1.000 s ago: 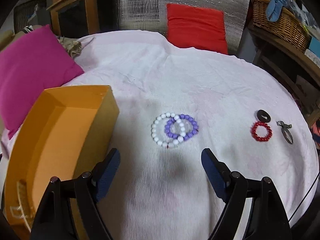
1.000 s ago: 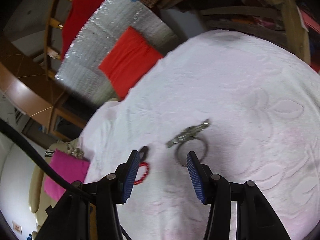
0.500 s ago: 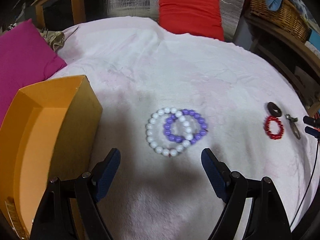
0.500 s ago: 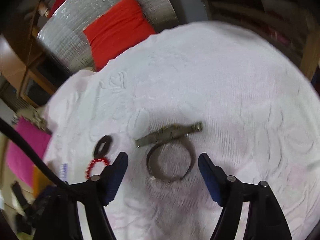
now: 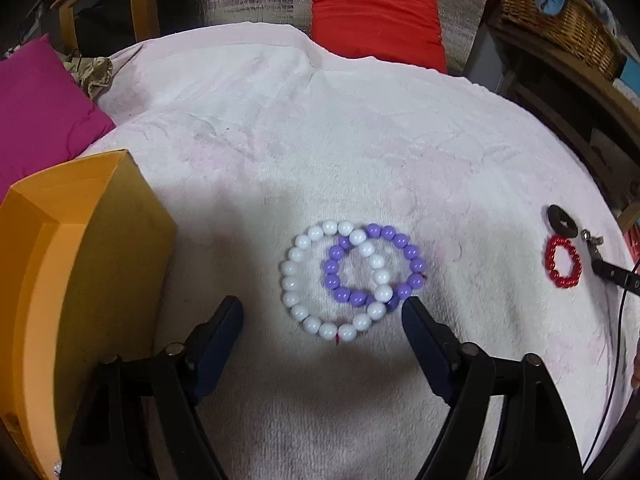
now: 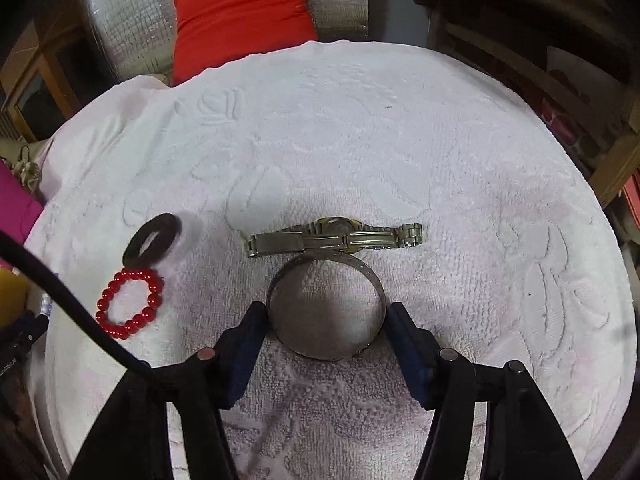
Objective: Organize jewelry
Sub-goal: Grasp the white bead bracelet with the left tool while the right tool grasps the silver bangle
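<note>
Metal bangle (image 6: 326,312), just below the watch (image 6: 334,236), is being closed on by the right gripper (image 6: 326,316), whose jaws have just been narrowing; lifting comes next, while the left gripper (image 5: 322,316) is hanging open.

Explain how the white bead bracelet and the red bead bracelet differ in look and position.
The white bead bracelet forms a wider loop of bigger beads; the red bead bracelet is a small loop of small beads. The white one overlaps a purple bead bracelet; the red one overlaps nothing, though a black ring lies right beside it. The white one is nearer the orange box. Both lie flat on the white towel.
</note>
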Demonstrator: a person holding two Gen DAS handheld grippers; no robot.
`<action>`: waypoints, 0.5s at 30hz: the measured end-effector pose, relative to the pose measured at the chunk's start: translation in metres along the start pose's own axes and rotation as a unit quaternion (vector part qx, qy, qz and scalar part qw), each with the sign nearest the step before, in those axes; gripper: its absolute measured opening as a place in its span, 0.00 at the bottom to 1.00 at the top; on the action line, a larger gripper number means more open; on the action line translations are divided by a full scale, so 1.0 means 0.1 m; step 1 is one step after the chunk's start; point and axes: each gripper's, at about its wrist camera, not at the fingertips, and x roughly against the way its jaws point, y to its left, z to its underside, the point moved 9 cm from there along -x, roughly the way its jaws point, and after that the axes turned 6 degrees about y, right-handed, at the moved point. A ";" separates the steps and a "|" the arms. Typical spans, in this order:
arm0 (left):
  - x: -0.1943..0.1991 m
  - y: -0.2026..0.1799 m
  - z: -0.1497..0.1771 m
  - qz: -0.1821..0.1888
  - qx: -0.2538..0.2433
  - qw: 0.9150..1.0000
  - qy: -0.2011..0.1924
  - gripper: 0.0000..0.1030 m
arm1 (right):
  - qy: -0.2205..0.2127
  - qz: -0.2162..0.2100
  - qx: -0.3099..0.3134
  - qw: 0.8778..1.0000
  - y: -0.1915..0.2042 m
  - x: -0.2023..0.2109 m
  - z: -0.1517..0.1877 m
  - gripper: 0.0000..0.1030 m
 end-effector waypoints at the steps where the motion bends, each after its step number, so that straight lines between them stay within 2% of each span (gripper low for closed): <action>1: -0.01 0.00 -0.01 0.001 0.001 1.000 0.001 0.67 | 0.000 0.000 -0.002 1.000 -0.01 0.01 0.00 0.62; 3: 0.00 -0.04 -0.02 0.010 -0.005 1.000 0.000 0.55 | -0.001 0.003 -0.001 1.000 -0.01 0.02 0.02 0.62; 4: 0.00 -0.07 -0.02 0.018 -0.008 1.000 0.002 0.46 | 0.000 0.003 -0.002 1.000 -0.02 0.04 0.03 0.62; 6: -0.01 -0.12 0.00 0.024 -0.015 1.000 0.007 0.41 | 0.003 -0.006 -0.007 1.000 0.00 0.05 0.03 0.62; 11: 0.07 -0.14 0.02 0.030 -0.020 0.999 0.002 0.14 | 0.008 -0.025 -0.015 1.000 -0.02 0.14 0.10 0.62; 12: 0.09 -0.14 0.02 0.035 -0.019 0.999 -0.001 0.11 | 0.009 -0.030 -0.018 0.999 -0.02 0.16 0.11 0.62; 15: 0.17 -0.15 0.04 0.042 -0.022 0.999 -0.005 0.11 | 0.012 -0.044 -0.021 0.999 0.02 0.19 0.14 0.62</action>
